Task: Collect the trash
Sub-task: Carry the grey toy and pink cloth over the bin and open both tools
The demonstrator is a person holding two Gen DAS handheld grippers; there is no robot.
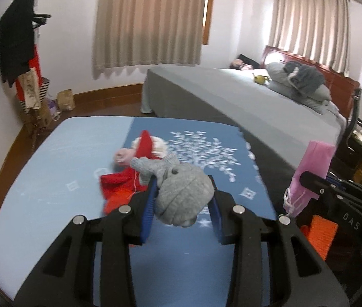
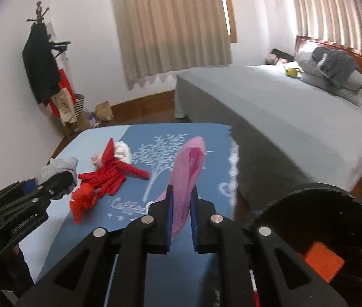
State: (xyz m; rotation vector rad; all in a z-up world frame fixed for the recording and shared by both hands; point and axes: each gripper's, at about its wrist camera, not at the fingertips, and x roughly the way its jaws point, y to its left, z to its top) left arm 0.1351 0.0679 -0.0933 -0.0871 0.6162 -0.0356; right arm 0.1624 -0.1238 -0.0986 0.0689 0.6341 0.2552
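Note:
My left gripper is shut on a grey knitted glove and holds it above the blue table mat. It also shows in the right wrist view. My right gripper is shut on a pink face mask, which also shows in the left wrist view. A red knitted cloth, a pink wad and a white wad lie on the mat. A black trash bag stands open at the lower right with an orange block inside.
A bed with a grey cover runs along the right, with pillows at its head. A coat stand with clothes and bags on the floor stand by the far left wall. Curtains hang over the windows.

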